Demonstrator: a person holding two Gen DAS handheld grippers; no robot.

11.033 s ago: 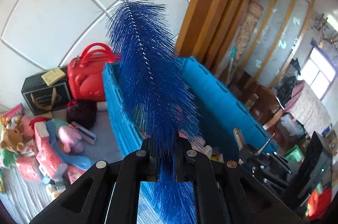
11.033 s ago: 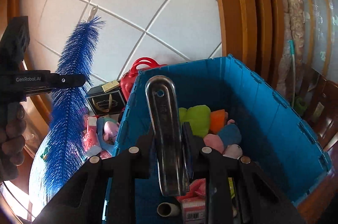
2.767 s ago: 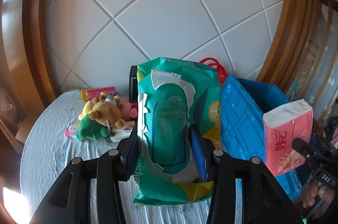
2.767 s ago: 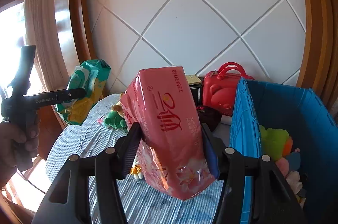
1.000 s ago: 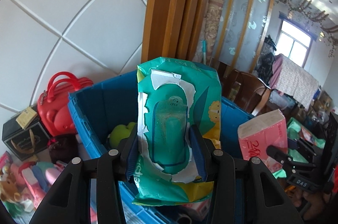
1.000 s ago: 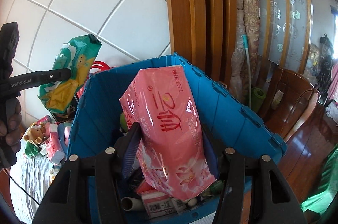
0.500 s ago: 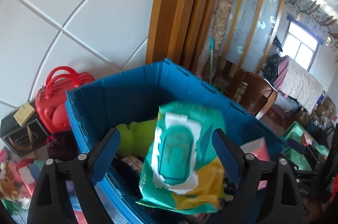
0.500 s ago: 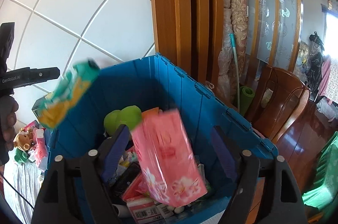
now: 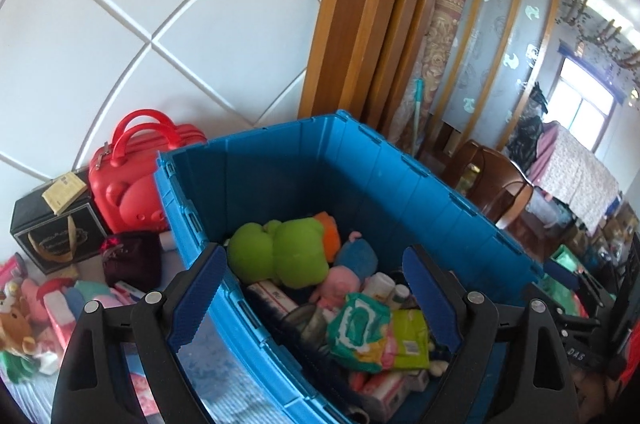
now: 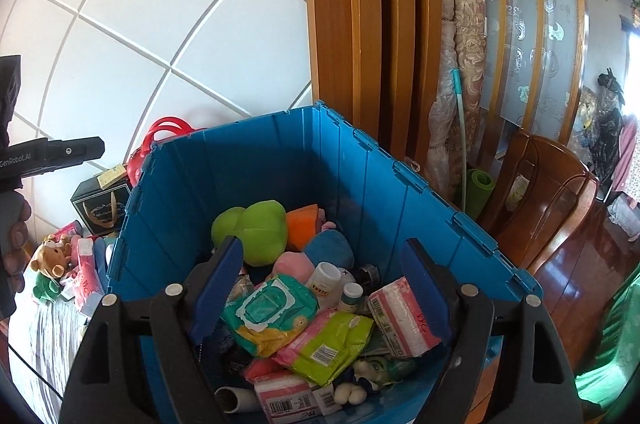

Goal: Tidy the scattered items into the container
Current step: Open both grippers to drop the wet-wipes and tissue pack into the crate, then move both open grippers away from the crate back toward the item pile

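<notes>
Both my claws hang above the blue crate with fingers spread wide and nothing between them. Below my right claw the green wipes pack lies flat on the heap, near my left-hand pad, and the pink tissue pack lies tilted just inside my right-hand pad; a lime-green packet rests between the two, touching the wipes pack. My left claw frames the same wipes pack low and right of centre, crumpled against the lime packet.

The right wrist view alone shows the tissue pack in full, plus a cardboard tube and barcoded boxes at the near wall. The left wrist view alone shows items left outside: a red case, a black box and a dark pouch, all left of my left claw beyond the crate's wall.

The crate's far walls stand high and bare above the heap; a green plush fills the far corner.
</notes>
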